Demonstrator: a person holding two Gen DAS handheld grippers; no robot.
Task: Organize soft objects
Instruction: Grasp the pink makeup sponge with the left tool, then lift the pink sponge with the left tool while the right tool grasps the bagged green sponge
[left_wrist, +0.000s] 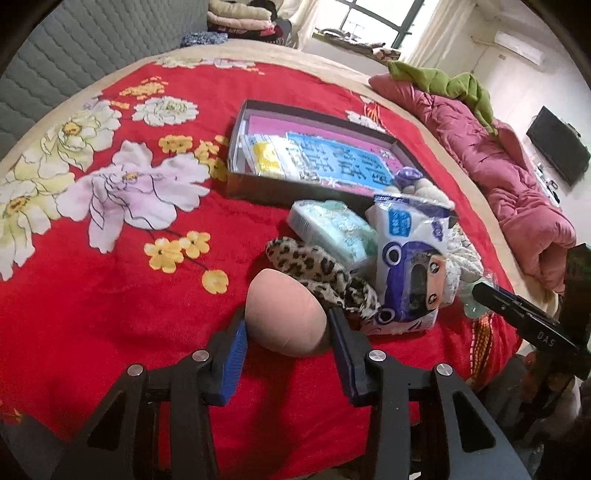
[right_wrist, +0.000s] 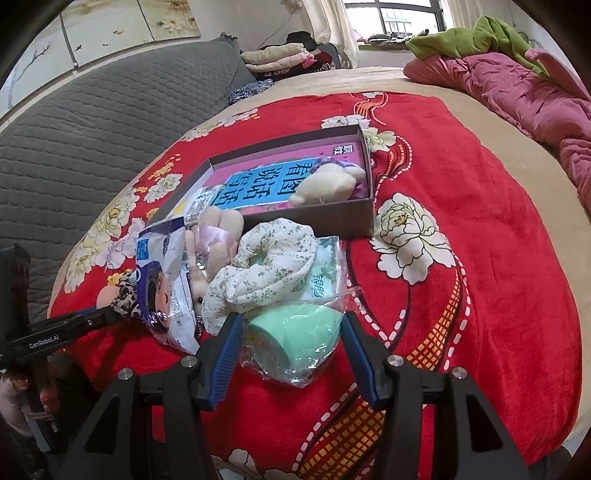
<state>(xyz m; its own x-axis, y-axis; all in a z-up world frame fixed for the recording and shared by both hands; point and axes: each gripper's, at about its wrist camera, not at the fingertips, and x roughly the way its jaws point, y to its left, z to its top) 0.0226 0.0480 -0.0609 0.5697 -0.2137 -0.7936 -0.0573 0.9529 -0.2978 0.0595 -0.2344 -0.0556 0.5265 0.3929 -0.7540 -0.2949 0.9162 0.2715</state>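
My left gripper (left_wrist: 286, 332) has its blue pads against both sides of a pink egg-shaped sponge (left_wrist: 286, 317) on the red blanket. My right gripper (right_wrist: 291, 332) sits around a mint-green sponge in a clear bag (right_wrist: 295, 339), with small gaps at the pads. Beside them lie a leopard-print scrunchie (left_wrist: 317, 269), a blue-and-white tissue pack (left_wrist: 410, 266), a green tissue pack (left_wrist: 332, 229) and a floral white cloth (right_wrist: 266, 266). A dark open box (left_wrist: 258, 184) holds a pink-and-blue book, a small packet and a beige plush toy (right_wrist: 328, 181).
The red flowered blanket (left_wrist: 110, 277) covers the bed. A crumpled pink quilt (left_wrist: 517, 192) with a green cloth lies along the right side. A grey quilted headboard (right_wrist: 92, 129) and folded bedding stand at the far left.
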